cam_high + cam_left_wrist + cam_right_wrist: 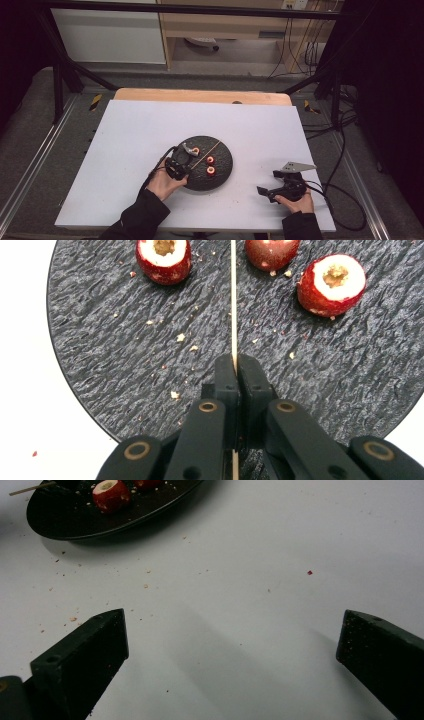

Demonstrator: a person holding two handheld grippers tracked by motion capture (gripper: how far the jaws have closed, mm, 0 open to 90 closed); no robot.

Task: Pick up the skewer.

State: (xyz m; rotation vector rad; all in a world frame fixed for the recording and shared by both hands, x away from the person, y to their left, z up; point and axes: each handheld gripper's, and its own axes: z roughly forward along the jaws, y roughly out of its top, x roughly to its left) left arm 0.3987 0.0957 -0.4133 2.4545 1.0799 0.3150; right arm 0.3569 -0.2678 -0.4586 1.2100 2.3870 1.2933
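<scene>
Landmark: the round black plate (pixel 222 175), lying near the middle of the white desk (pixel 130 135).
Skewer: a thin wooden skewer (pixel 233 300) lies straight across the plate's rough top, one end toward the plate's far rim, the other at its near rim.
Left gripper: the left gripper (pixel 235 362) sits over the plate's near-left rim, its fingers clenched on the skewer's near end; the stick runs out between the two pads.
Left hand: the left hand (pixel 162 184) rests just off the plate's near-left edge, a dark sleeve behind it.
Fruit: three cored red fruits (pixel 332 284) stand on the plate, one on one side of the skewer, two on the other, none touching the stick.
Crumbs: pale crumbs (pixel 181 337) are scattered on the plate beside the skewer, and more lie on the desk off the plate's rim.
Right gripper: the right gripper (pixel 232 645) hovers over bare desk, well apart from the plate on its right; its fingers are released, spread wide with nothing between them.
</scene>
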